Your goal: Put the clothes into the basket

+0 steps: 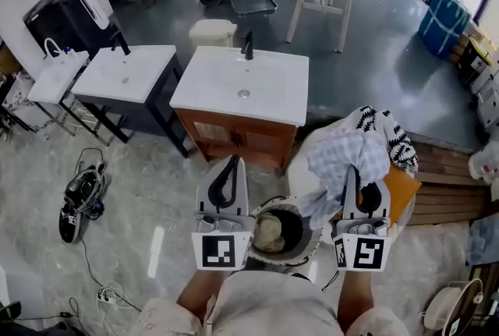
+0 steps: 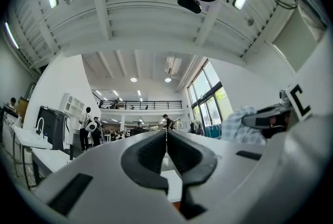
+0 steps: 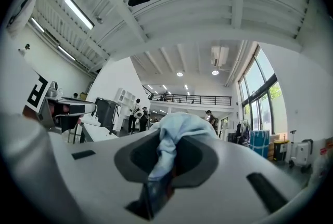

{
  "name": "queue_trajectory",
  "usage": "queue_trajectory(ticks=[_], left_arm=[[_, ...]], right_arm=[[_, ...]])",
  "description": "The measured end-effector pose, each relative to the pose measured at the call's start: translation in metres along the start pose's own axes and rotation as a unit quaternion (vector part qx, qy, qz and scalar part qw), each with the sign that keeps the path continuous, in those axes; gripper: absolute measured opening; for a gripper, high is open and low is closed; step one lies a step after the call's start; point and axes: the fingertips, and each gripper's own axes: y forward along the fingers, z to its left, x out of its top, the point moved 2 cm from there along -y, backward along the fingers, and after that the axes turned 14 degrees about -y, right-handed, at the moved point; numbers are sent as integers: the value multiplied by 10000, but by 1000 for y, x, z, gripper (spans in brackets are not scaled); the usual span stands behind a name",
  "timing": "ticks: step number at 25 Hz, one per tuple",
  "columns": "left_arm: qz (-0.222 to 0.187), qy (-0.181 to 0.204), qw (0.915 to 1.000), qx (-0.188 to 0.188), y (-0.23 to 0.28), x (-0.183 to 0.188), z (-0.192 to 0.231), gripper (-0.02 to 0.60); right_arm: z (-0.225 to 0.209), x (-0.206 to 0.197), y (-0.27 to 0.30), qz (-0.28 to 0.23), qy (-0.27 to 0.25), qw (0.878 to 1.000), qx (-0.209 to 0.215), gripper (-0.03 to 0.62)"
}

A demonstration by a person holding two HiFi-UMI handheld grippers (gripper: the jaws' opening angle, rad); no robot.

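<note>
Head view looked steeply down on a grey floor, where the left gripper (image 1: 231, 163) and the right gripper (image 1: 360, 175) were held side by side, both pointing away from the person. Between them, near the person, stood the basket (image 1: 310, 242), round with a pale patterned rim and a dark inside, and a beige lump (image 1: 270, 233) lay in it. To the right and a little farther off sat the pile of clothes (image 1: 383, 133), a black-and-white patterned garment on top and an orange piece (image 1: 401, 190) at its near right edge. The light blue checked cloth (image 1: 343, 159) ran from that pile down to the right gripper, with a fold hanging just beside the basket's right rim; whether it had come clear of the pile could not be told. In the right gripper view the fingers (image 3: 196, 159) were clenched on this cloth, which bunched up between the dark pads and spilled over their tips. In the left gripper view the fingers (image 2: 147, 154) were pressed together with nothing between them. Beyond the grippers stood a wooden washbasin cabinet (image 1: 242, 138) with a white top and a black faucet (image 1: 248, 46), with a second, darker washbasin unit (image 1: 125, 76) to its left. A pair of shoes (image 1: 82, 200) lay on the floor at the left.
</note>
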Motion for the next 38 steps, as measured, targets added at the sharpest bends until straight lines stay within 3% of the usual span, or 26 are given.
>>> queue_trajectory(ticks=[3, 9, 14, 22, 25, 31, 38], left_arm=[[82, -125, 9998, -102, 14, -6, 19, 8], [361, 47, 9983, -464, 34, -37, 38, 8], [917, -197, 9938, -589, 43, -75, 32, 8], [1113, -122, 9929, -412, 43, -100, 3, 8], [1184, -98, 9923, -339, 43, -109, -5, 8], [1408, -115, 9895, -316, 43, -134, -23, 8], [1624, -127, 9862, -309, 41, -153, -31, 8]], right_arm=[[11, 1, 13, 94, -44, 9999, -94, 40], [33, -14, 33, 401, -215, 9989, -139, 28], [46, -43, 22, 664, 364, 9971, -24, 28], [40, -52, 0, 583, 493, 9959, 489, 28], [46, -71, -11, 795, 526, 9919, 836, 28], [75, -150, -33, 1639, 654, 9734, 1459, 28], [126, -269, -63, 3004, 850, 9294, 1966, 28]])
